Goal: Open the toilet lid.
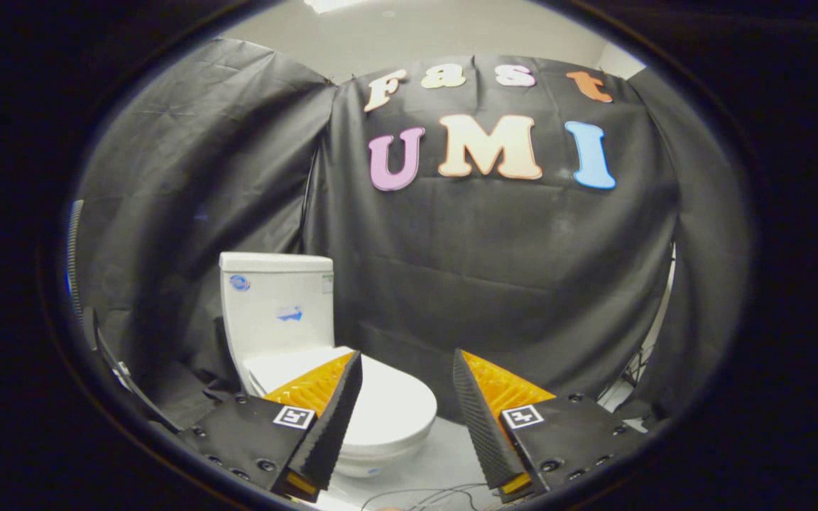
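Black cloth backs white toilet, lid down; gripper spread

Tool fingers spread, open air ahead, closed toilet lid beyond

The tongs are held level, fingers spread wide apart, gripping nothing.

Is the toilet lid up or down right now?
Down. The lid lies flat over the bowl, below the tank. The tongs are open and apart from it.
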Motion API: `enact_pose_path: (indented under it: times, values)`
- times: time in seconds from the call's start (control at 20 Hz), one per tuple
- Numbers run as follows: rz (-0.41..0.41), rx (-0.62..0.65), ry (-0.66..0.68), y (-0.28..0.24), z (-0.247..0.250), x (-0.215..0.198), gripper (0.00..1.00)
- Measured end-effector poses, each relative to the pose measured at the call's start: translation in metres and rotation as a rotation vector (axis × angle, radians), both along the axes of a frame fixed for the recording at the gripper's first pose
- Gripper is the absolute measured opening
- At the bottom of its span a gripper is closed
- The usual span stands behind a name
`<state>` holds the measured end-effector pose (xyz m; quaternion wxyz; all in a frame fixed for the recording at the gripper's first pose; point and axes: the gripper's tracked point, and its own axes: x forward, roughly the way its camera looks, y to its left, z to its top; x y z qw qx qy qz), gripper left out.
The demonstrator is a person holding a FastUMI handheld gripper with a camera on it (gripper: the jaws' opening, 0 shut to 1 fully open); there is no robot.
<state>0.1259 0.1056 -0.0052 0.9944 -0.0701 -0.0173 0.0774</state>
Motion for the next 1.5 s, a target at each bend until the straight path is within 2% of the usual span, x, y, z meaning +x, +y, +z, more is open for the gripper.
enact_pose_path:
  times: [0.1, 0.3, 0.5, 0.8, 1.1, 1.25, 1.5]
  values:
    - [-0.015, 0.008, -0.056, 0.014, 0.005, 0.003, 0.81]
    - [-0.075, 0.026, 0.033, 0.022, -0.006, 0.005, 0.79]
    - [-0.043, 0.080, 0.012, 0.047, -0.004, 0.008, 0.78]
    - [-0.105, 0.206, -0.027, 0.058, -0.009, 0.005, 0.76]
    - [-0.129, 0.188, 0.012, 0.059, -0.022, -0.006, 0.75]
    - [-0.143, 0.218, 0.028, 0.055, -0.032, -0.012, 0.75]
    - [-0.133, 0.222, -0.012, 0.057, -0.034, -0.026, 0.75]
